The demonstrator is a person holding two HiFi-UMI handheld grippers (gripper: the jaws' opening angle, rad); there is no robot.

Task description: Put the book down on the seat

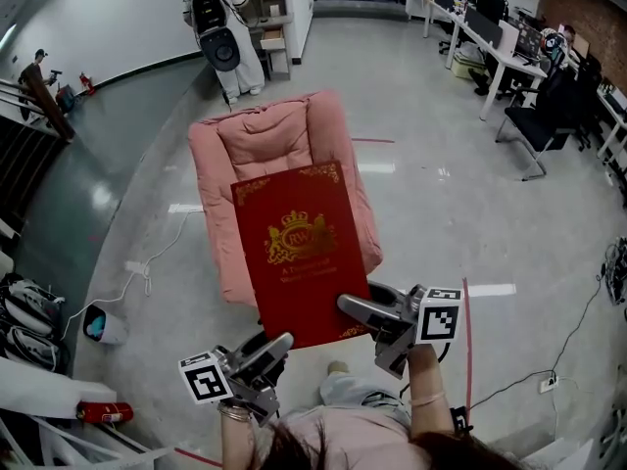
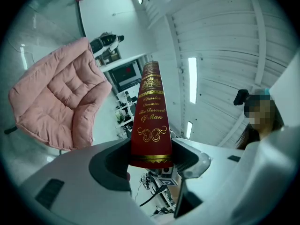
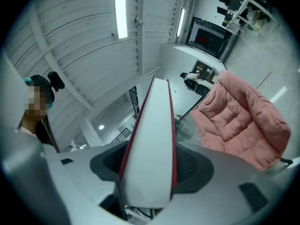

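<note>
A thick red book (image 1: 296, 253) with gold print on its cover is held in the air in front of a pink cushioned seat (image 1: 279, 135). My left gripper (image 1: 266, 352) is shut on its near left corner, where the red spine (image 2: 151, 121) with gold lettering stands between the jaws. My right gripper (image 1: 364, 316) is shut on its near right corner, where the white page edge (image 3: 150, 144) fills the gap between the jaws. The book covers the front of the seat in the head view. The pink seat (image 2: 61, 97) shows left of the spine, and the pink seat (image 3: 243, 121) right of the page edge.
A person with a backpack (image 1: 223, 29) stands behind the seat. Desks and office chairs (image 1: 519, 57) line the back right. A white cable (image 1: 147, 262) runs over the floor at the left. Red tape lines (image 1: 466, 331) mark the floor.
</note>
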